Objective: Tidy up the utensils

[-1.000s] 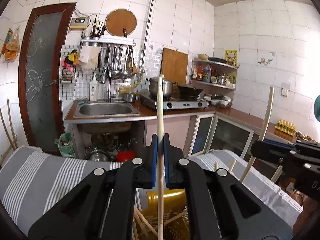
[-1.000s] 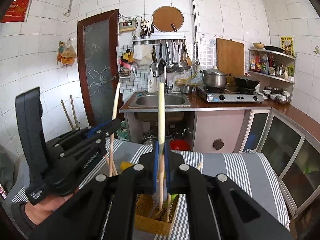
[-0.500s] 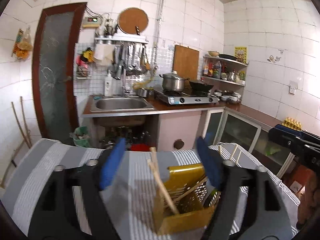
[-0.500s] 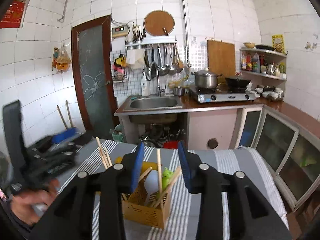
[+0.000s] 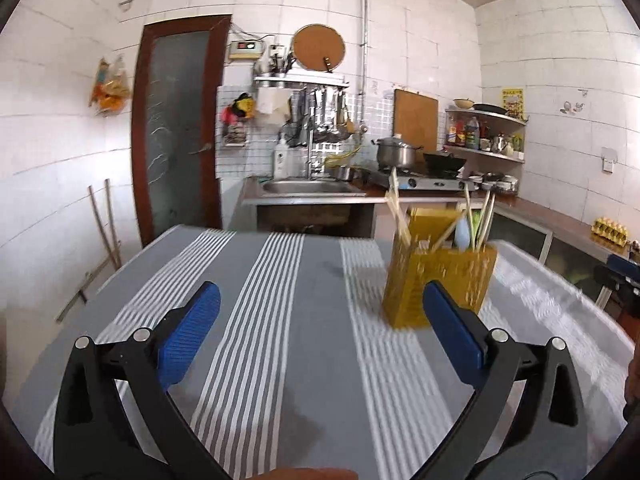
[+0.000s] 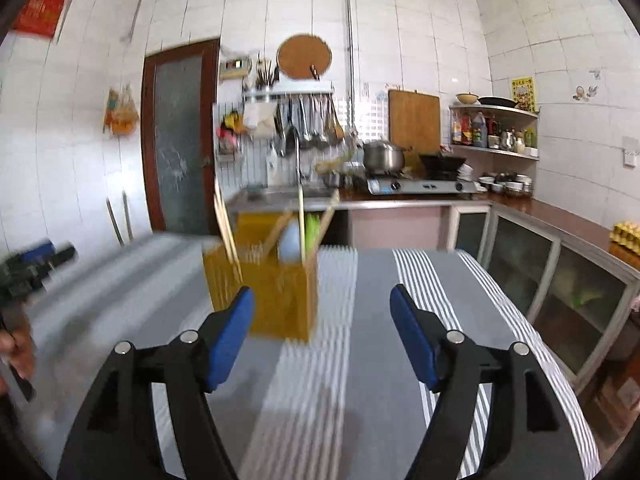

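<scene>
A yellow slotted utensil holder (image 5: pixel 436 280) stands upright on the grey-and-white striped table (image 5: pixel 280 280). Wooden chopsticks (image 5: pixel 398 212), a pale spoon and green utensils stick out of its top. My left gripper (image 5: pixel 322 292) hovers low over the cloth, left of and nearer than the holder; its jaws are opening wide, with nothing between them. In the right wrist view the holder (image 6: pixel 272 288) with its chopsticks (image 6: pixel 226 224) sits ahead and left of my right gripper (image 6: pixel 322 294), whose jaws are also opening and empty. The picture is blurred by motion.
A counter with a sink (image 5: pixel 308 188), a gas stove and a pot (image 5: pixel 396 152) runs behind the table. Glass-front cabinets (image 6: pixel 532 264) line the right side and a dark door (image 5: pixel 176 132) stands at the left. A hand (image 6: pixel 16 348) holds the left gripper (image 6: pixel 32 264).
Both grippers were shut on upright chopsticks above the holder; they let go, the sticks now stand in the holder, and both grippers drew back and down with jaws spreading.
</scene>
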A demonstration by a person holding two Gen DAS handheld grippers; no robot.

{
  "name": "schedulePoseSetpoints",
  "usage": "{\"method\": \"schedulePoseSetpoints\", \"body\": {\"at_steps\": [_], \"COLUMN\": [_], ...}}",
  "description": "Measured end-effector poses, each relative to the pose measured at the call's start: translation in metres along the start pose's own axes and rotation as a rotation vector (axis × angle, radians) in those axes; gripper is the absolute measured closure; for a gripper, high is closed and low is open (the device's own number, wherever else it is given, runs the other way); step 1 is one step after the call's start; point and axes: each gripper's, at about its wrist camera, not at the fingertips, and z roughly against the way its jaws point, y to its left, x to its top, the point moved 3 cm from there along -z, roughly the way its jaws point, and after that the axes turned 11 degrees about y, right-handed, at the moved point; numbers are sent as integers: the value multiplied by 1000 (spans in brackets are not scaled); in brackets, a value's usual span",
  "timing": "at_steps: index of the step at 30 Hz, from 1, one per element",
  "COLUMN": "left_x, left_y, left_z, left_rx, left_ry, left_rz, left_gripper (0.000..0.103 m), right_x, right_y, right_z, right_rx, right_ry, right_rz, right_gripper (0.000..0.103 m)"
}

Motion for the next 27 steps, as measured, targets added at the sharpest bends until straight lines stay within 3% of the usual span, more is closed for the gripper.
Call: {"method": "schedulePoseSetpoints", "body": {"at_steps": [3, 7, 12, 27], "left_x": [-37, -54, -63, -73], "left_y": [2, 2, -3, -11], "left_z": [8, 8, 12, 22], "left_rx": [39, 52, 89, 102], "left_ry": [11, 4, -75, -129], "left_rz": [-15, -22, -51, -85], "left_gripper": [5, 5, 5, 5], "right_x": [-32, -47, -53, -66], "right_y": [1, 7, 5, 1], "right_z": [8, 13, 8, 3], "right_rx": [-2, -16, -24, -65], "right_ry": [-10, -42, -61, -66], "right_rz": [4, 43, 33, -7], "right_gripper": [34, 33, 30, 21]}}
